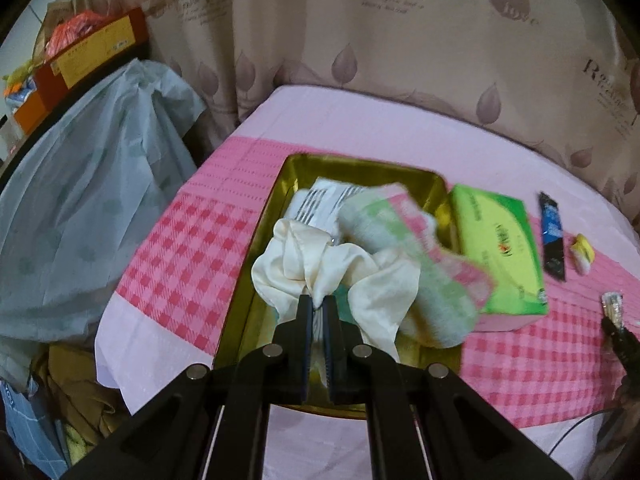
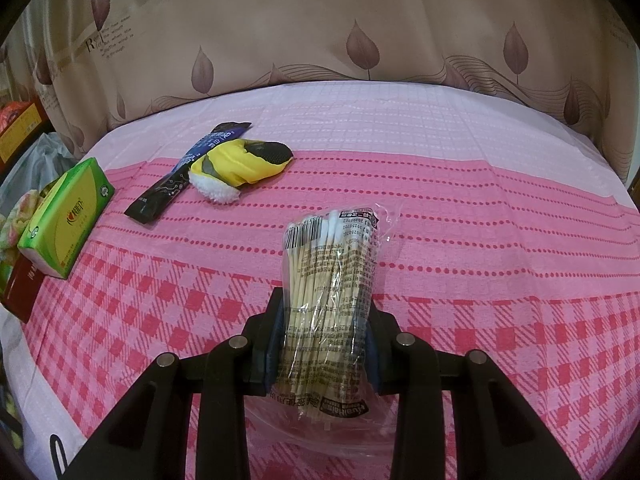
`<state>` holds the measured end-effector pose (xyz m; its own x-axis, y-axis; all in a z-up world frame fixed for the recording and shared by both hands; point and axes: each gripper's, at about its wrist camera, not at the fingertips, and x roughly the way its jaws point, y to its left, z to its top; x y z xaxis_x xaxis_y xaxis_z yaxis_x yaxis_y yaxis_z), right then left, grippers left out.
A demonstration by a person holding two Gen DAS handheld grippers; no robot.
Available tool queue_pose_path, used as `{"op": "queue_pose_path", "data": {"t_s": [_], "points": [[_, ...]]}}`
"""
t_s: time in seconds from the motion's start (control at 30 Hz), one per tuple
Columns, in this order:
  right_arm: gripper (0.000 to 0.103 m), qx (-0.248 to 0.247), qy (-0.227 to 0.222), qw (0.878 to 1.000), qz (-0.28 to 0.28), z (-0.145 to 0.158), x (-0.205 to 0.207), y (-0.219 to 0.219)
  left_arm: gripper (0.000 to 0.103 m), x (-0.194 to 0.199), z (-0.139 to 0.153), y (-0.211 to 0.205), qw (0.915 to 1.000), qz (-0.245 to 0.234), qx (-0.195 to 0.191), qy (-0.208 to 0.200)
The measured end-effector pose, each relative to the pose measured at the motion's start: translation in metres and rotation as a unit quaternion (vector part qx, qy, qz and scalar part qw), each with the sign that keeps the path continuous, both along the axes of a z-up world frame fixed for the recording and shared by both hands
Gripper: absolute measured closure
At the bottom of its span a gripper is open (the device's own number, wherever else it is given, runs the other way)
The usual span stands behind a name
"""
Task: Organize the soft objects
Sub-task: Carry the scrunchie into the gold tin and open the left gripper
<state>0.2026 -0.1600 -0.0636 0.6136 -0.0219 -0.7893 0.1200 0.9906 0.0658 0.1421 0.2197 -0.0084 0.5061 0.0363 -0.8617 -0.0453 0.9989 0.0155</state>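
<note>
In the left wrist view my left gripper (image 1: 318, 300) is shut on a cream satin scrunchie (image 1: 320, 268) that hangs over a gold tin box (image 1: 298, 168). Inside the box lie a white striped packet (image 1: 324, 200) and a pastel green-and-pink fluffy cloth (image 1: 404, 248), which spills over the box's right rim. In the right wrist view my right gripper (image 2: 325, 320) is shut on a clear pack of cotton swabs (image 2: 332, 280), held just above the pink checked cloth. A yellow and black soft pouch (image 2: 244, 164) with a white fluffy end lies further back on the table.
A green tissue pack (image 1: 496, 244) rests against the tin's right side. A dark blue sachet (image 2: 188, 172) lies beside the yellow pouch. The pink checked tablecloth (image 2: 480, 280) covers the table, with a leaf-print curtain (image 2: 320, 20) behind. A grey plastic bag (image 1: 80, 200) and clutter stand to the left.
</note>
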Motion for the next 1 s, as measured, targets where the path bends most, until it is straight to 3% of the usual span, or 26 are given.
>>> {"op": "queue_pose_path", "data": {"t_s": [0.2,0.53,0.8,1.0], "points": [[0.07,-0.002,0.0,1.0,0.0,0.0,0.001,0.003,0.098,0.005,-0.028,0.015,0.9996,0.015,0.002,0.026],[0.07,-0.007,0.001,1.0,0.0,0.0,0.001,0.003,0.093,0.006,-0.047,0.027,0.9991,0.025,0.006,0.034],[0.069,-0.02,0.003,1.0,0.002,-0.001,0.001,0.005,0.061,-0.01,-0.031,0.019,0.9991,0.02,0.037,-0.006],[0.069,-0.028,0.005,1.0,0.004,0.0,0.0,0.003,0.058,-0.026,-0.019,0.018,0.9983,0.024,0.037,-0.04]]}}
